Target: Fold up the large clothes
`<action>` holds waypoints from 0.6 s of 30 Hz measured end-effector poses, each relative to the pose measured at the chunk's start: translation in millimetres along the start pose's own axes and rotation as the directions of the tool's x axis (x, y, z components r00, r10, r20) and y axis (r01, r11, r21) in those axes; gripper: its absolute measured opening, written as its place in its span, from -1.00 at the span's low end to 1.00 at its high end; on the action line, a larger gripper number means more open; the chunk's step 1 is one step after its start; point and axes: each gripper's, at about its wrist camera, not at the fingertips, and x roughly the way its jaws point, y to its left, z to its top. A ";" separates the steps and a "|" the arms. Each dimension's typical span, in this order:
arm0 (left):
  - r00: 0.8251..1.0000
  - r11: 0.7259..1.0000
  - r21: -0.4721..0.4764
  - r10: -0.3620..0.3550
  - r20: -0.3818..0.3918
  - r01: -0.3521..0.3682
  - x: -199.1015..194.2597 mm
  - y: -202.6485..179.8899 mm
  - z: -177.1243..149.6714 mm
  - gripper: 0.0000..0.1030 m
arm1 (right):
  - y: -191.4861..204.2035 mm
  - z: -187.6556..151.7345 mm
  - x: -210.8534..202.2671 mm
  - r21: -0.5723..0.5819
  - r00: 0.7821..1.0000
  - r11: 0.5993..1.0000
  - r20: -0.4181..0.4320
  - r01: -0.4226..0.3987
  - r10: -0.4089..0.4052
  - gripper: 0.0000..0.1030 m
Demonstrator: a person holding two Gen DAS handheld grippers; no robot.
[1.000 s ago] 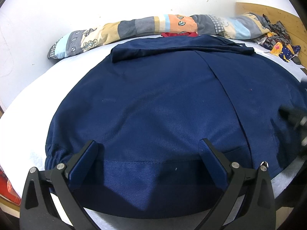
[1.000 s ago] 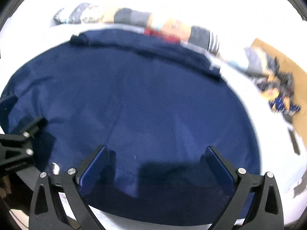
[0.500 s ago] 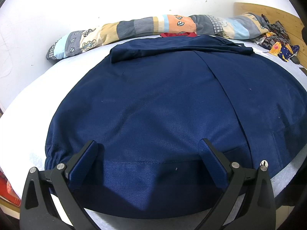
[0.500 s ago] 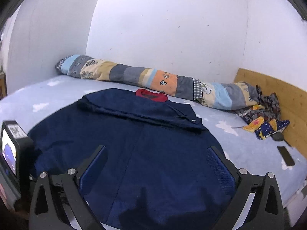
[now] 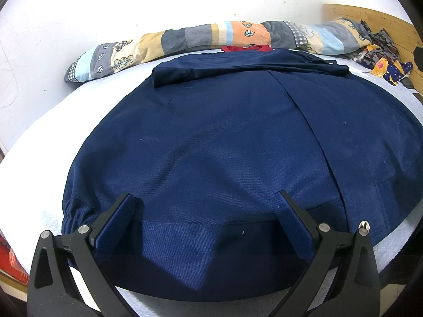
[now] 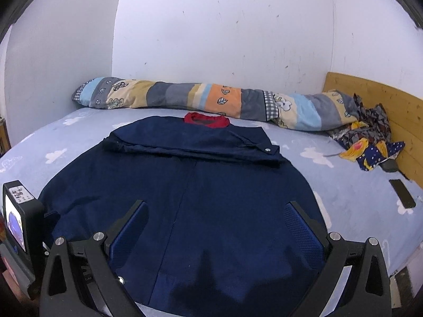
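Lying flat on the bed (image 6: 351, 185), the navy jacket (image 5: 224, 137) sits beneath left gripper (image 5: 205, 206) and right gripper (image 6: 216, 214), both spread wide, empty

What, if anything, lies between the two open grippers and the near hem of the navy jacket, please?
Nothing visible does. The left gripper hangs right over the navy jacket at its hem, jaws spread, and the right gripper likewise. The phone lies off to the right on the bed.

Navy jacket (image 6: 201, 192) with red collar (image 6: 206, 120), pale-blue cloud-print sheet (image 6: 351, 185), striped leaf-patterned quilt (image 6: 211, 100)
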 end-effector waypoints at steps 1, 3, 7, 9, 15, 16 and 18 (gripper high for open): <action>1.000 1.000 0.000 0.000 0.000 0.000 0.0 -0.1 -0.2 1.00 | -1.2 -0.2 1.2 0.005 1.000 1.000 -0.006 0.000 0.000 1.00; 1.000 1.000 0.000 0.000 0.000 0.000 0.0 -0.2 -0.3 1.00 | -2.6 -1.1 2.9 0.012 1.000 1.000 -0.015 0.002 -0.002 1.00; 1.000 1.000 0.000 0.000 0.000 0.000 0.0 -0.2 -0.3 1.00 | -3.7 -2.2 5.4 0.025 0.999 1.000 -0.031 0.011 -0.010 1.00; 1.000 1.000 0.000 0.000 0.000 0.000 0.0 -0.4 -0.4 1.00 | -4.4 -3.0 7.0 0.029 0.999 1.000 -0.042 0.013 -0.011 1.00; 1.000 1.000 0.000 0.001 -0.001 -0.001 -0.1 -0.6 -0.2 1.00 | -4.3 -5.2 10.5 0.030 0.998 0.999 -0.064 0.017 -0.015 1.00; 1.000 1.000 0.000 0.001 -0.001 -0.001 -0.1 -0.7 -0.4 1.00 | -4.4 -5.5 11.2 0.029 0.998 0.999 -0.068 0.018 -0.016 1.00; 1.000 1.000 0.000 0.001 0.000 -0.001 -0.1 -0.8 -0.5 1.00 | -5.2 -5.9 12.3 0.028 0.997 0.999 -0.072 0.021 -0.019 1.00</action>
